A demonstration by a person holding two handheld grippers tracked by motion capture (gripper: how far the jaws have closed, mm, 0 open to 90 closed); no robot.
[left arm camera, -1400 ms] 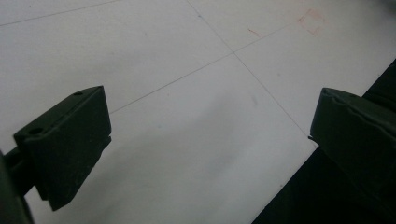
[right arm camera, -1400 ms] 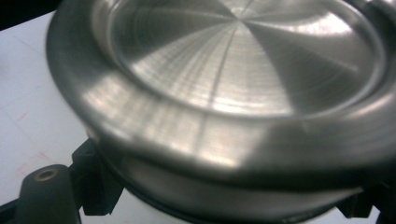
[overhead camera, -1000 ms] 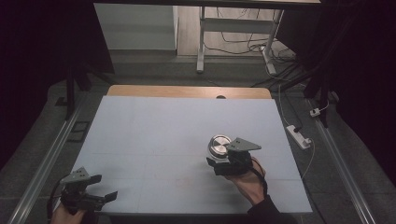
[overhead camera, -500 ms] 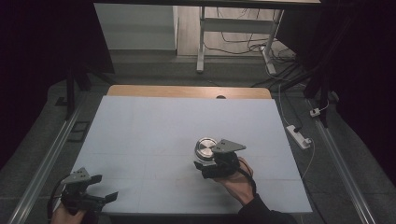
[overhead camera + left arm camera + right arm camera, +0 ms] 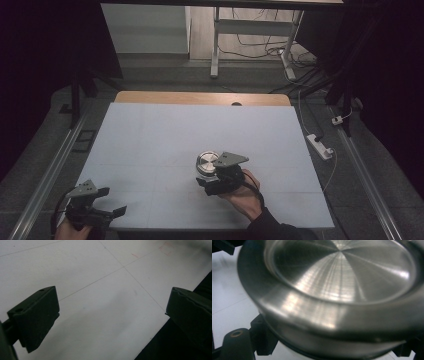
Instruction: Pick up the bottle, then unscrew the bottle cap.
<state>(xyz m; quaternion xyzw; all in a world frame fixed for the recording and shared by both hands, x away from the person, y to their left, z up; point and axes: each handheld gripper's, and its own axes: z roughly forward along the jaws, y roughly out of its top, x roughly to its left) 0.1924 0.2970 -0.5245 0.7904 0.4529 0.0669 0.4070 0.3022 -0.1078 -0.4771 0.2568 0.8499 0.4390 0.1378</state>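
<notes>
A round metal container (image 5: pixel 206 162) with a shiny, concentric-brushed top sits in my right gripper (image 5: pixel 206 176), just right of the middle of the white table sheet (image 5: pixel 200 125). In the right gripper view the container (image 5: pixel 342 290) looms close above the two black jaws, which press on its lower sides; the right gripper (image 5: pixel 324 350) is shut on it. My left gripper (image 5: pixel 111 201) rests at the table's front left corner. In the left gripper view the left gripper (image 5: pixel 112 312) has its jaws wide apart over bare white sheet.
A strip of wooden tabletop (image 5: pixel 200 97) shows along the far edge of the sheet. Metal rails (image 5: pixel 45 175) run along both sides of the table. A white power strip (image 5: pixel 320 146) with cable lies on the floor at the right.
My right gripper has carried the metal container leftward and slightly toward the front edge. The left gripper has stayed where it was.
</notes>
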